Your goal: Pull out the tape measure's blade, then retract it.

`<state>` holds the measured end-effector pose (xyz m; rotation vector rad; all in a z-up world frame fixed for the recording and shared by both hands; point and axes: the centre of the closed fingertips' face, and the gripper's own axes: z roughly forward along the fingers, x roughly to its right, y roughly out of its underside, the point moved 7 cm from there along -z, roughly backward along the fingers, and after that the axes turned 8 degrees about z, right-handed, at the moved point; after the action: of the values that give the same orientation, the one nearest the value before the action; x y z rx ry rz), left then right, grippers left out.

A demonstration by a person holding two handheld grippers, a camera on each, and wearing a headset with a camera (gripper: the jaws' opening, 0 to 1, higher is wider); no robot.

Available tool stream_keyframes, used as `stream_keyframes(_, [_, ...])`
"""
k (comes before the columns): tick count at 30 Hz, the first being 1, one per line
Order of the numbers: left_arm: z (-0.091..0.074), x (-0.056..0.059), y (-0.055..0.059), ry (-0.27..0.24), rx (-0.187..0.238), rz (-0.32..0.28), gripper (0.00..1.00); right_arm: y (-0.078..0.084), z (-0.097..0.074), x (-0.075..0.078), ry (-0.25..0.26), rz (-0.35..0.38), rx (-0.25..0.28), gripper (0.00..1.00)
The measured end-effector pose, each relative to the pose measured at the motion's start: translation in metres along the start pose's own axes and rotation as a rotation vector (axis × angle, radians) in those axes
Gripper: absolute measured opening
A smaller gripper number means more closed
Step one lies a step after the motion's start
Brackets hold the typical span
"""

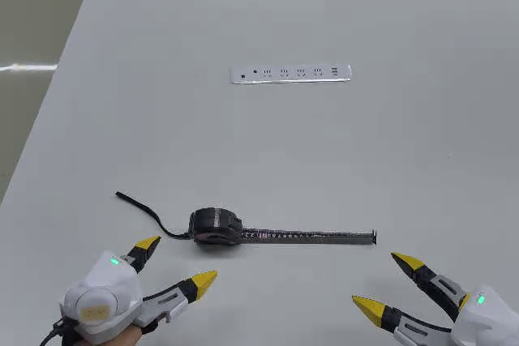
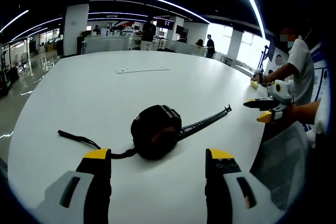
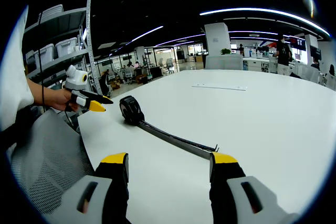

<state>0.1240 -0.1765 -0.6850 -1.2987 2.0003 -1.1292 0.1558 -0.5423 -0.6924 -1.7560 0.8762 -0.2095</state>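
Head view: right gripper point(image 1: 386, 284) body cut off at the lower-right corner, left gripper point(image 1: 176, 261) clipped by the bottom edge. Markings on the blade point(image 1: 312, 236) too small to read. Same for socket details on the power strip point(image 1: 290, 74).

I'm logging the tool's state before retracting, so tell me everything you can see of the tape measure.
The tape measure has a round dark plastic-looking case lying on the white table. Its blade is pulled out flat along the table, ending in a small hook. A thin black strap trails from the case's other side. The left hand-held gripper and right hand-held gripper are open, apart from it.
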Motion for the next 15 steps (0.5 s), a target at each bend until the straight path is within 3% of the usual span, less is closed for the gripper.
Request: stream_keyframes(15, [0.021,0.005,0.000,-0.018,-0.010,-0.055,0.76,-0.001,0.005,-0.002,-0.011,-0.002,-0.002,0.62])
